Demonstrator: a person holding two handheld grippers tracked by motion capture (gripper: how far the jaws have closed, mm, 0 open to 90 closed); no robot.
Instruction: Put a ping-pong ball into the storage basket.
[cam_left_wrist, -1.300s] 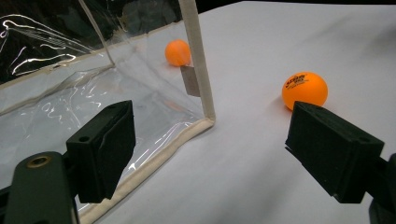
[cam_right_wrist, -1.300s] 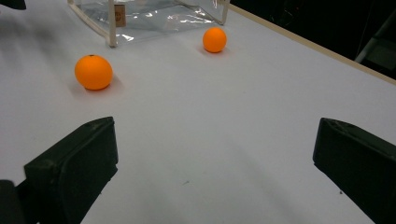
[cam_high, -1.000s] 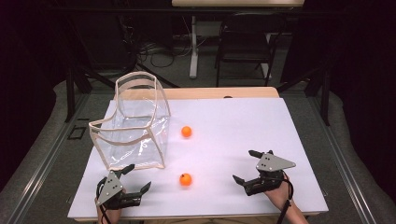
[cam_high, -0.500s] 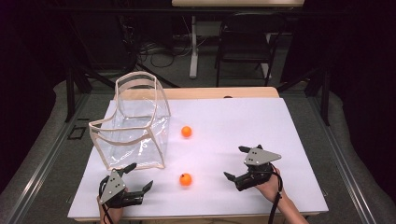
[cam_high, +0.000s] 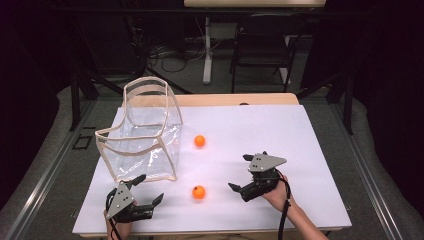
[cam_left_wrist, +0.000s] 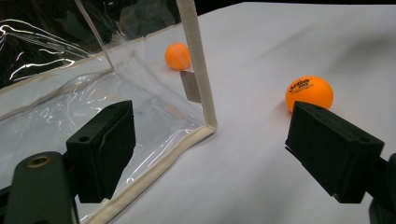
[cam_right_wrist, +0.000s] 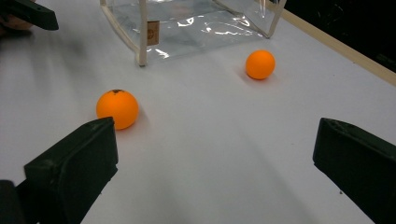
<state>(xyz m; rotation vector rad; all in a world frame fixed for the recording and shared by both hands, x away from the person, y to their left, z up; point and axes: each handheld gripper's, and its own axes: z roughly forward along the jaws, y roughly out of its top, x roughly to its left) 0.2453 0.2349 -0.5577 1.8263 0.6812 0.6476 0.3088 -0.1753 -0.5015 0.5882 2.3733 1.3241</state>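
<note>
We see a table with a white top and a pale wooden edge along its far side, taking up the lower middle of the high view. At the centre left of the frame a clear plastic bag with cream trim stands upright on it. Just right of the bag lies an orange ball. A second orange ball lies lower in the frame, near the table's front edge.
</note>
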